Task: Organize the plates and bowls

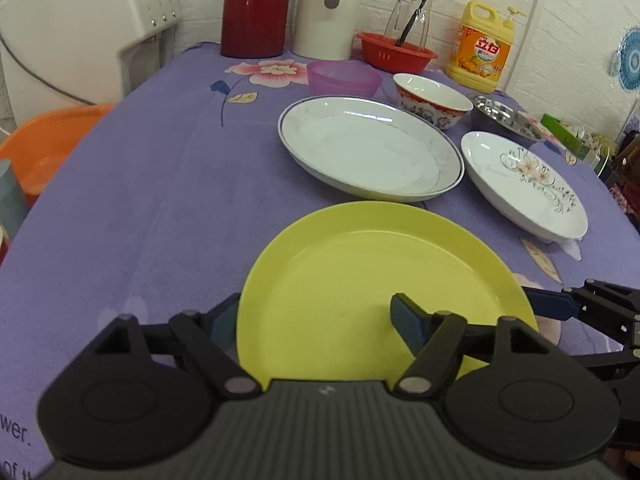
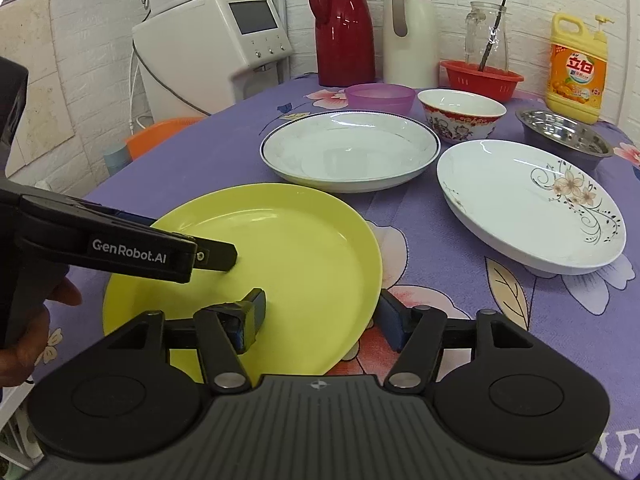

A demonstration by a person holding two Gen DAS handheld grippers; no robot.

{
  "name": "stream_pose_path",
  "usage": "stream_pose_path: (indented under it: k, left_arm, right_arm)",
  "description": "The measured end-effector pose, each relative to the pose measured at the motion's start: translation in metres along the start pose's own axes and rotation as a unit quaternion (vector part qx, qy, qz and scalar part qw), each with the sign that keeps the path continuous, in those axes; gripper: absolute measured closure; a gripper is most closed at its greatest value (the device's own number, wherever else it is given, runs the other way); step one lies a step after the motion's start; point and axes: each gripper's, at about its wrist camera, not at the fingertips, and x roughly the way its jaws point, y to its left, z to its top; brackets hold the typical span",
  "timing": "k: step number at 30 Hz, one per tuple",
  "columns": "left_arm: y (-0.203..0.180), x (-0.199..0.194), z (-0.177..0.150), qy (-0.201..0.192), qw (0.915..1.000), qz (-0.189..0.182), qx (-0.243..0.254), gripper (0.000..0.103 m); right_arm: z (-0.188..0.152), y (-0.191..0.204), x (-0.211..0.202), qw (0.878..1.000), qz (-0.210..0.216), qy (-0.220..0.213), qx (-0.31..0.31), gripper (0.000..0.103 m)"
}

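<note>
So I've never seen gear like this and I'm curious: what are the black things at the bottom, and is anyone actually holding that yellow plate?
No robot here: a person holds one pair of tongs in each hand, with a camera on each looking forward along its fingers. One picture is from the left tongs, the other from the right tongs. Both straddle the rim of the yellow plate, jaws open, not pinching it. The plate lies on a purple cloth. Behind it sit two white plates, one blue-rimmed and one flowered, plus a patterned bowl.
</note>
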Motion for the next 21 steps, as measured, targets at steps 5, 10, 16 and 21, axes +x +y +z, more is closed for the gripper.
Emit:
stream_pose_path:
  k: [5, 10, 16, 21]
  left_arm:
    - [0.015, -0.023, 0.022, -0.056, 0.9983, -0.003, -0.018, 0.013]
    - [0.039, -0.016, 0.055, -0.088, 0.9946, 0.017, -0.054, 0.007]
    - [0.059, 0.021, 0.077, -0.061, 0.9942, 0.019, -0.087, 0.007]
    - [0.065, 0.035, 0.079, -0.051, 0.9947, 0.018, -0.088, 0.007]
  right_arm:
    - [0.026, -0.021, -0.019, 0.998, -0.022, -0.053, 0.010, 0.000]
    - [0.063, -0.047, 0.002, 0.997, -0.028, -0.070, 0.016, 0.000]
    - [0.101, -0.070, 0.058, 0.998, -0.019, -0.049, 0.020, 0.000]
    - [0.115, -0.072, 0.105, 1.000, -0.011, -0.002, -0.001, 0.000]
